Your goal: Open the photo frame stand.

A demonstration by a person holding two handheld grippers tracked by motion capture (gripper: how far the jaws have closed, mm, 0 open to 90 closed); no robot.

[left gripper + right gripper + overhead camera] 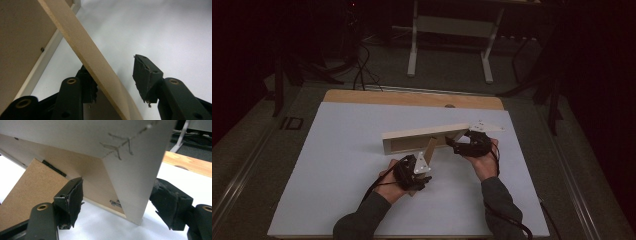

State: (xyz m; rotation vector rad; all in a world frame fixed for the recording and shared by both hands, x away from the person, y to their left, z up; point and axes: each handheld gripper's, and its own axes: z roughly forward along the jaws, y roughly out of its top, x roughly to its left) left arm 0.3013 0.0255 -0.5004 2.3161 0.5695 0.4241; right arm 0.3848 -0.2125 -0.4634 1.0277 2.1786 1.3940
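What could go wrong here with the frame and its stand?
1. The left tool is open around the stand, one pad apart from it; if the stand isn't set, it may fold and the frame may tip.
2. The right tool brackets the frame's corner, its far pad close; a nudge could slide it.

The picture frame stands on its long edge near the middle of the table. Its stand flap slants out from the frame's near side. The left gripper sits nearer than the frame, at the flap's end; the right gripper is at the frame's right end.
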